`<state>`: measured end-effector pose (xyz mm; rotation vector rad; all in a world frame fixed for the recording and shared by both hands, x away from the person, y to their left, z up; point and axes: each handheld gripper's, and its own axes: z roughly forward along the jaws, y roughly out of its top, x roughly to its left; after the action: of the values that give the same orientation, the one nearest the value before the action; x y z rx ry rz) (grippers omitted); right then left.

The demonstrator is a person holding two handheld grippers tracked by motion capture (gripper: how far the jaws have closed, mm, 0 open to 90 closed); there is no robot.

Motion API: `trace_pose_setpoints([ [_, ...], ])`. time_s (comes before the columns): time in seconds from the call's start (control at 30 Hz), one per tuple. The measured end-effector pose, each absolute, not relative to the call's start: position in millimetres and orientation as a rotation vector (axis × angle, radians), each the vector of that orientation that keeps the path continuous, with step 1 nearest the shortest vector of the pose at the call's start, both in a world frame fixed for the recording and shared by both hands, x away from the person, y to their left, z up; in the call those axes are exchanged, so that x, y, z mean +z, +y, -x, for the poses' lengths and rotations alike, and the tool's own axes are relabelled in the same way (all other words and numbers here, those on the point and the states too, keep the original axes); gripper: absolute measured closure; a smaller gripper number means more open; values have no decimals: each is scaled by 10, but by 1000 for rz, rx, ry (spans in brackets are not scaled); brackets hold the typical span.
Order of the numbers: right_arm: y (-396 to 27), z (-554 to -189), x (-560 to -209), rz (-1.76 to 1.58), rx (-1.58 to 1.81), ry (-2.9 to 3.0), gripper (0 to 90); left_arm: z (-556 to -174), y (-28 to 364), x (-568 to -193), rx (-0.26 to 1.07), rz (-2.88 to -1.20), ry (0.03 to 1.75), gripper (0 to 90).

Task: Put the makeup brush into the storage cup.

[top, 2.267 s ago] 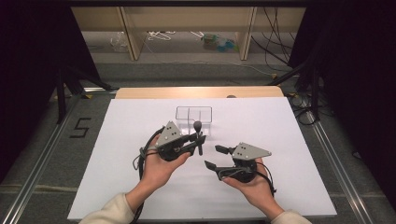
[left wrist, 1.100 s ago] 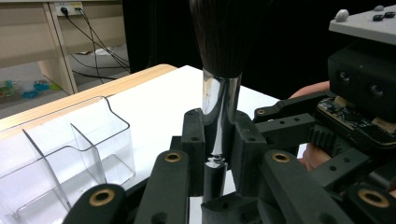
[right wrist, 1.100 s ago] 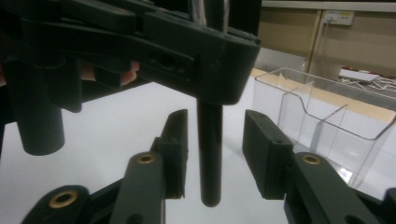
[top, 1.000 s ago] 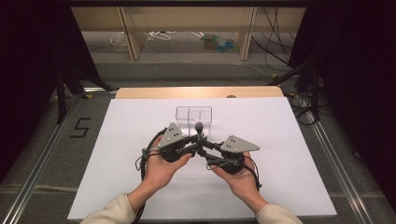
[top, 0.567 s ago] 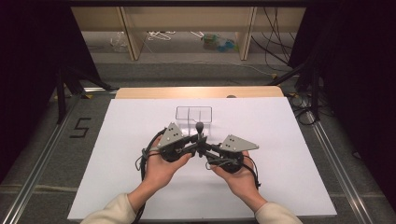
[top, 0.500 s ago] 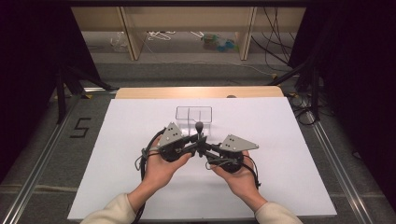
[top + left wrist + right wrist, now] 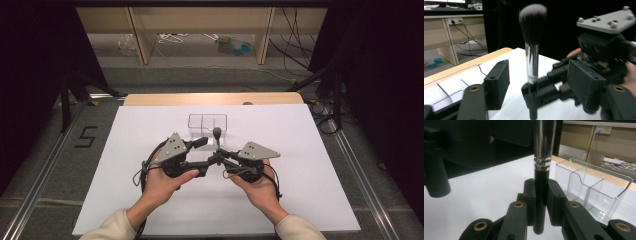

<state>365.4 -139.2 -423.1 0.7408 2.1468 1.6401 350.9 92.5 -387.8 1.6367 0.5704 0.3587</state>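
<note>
Currently the white worktop (image 7: 310,190) carries a clear organizer (image 7: 207,123) just behind both grippers. Handover is done: the right gripper (image 7: 541,195) pinches the makeup brush (image 7: 532,47) upright by its black handle, while the left gripper (image 7: 541,82), whose jaws have just been opening, stands spread around it. Placing remains; the left gripper's jaws flank the brush.

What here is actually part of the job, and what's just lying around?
In use:
makeup brush, clamped upright by the right gripper
left gripper, open beside it
clear organizer

Lying about:
cables behind the table
</note>
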Motion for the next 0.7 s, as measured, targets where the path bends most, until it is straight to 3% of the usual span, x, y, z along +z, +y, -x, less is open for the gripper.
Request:
trace_pose_setpoints([
  [0.07,-1399,-3663,-4231,-735,1639,2143,795,-3496,1002,-3881,406,-1633,557,300],
  [0.33,-1414,-3672,-4224,-740,1642,2148,795,-3311,1179,-3923,361,-1596,558,206],
  [0.7,-1447,-3693,-4199,-748,1663,2124,795,-3175,1380,-3955,411,-1560,569,171],
])
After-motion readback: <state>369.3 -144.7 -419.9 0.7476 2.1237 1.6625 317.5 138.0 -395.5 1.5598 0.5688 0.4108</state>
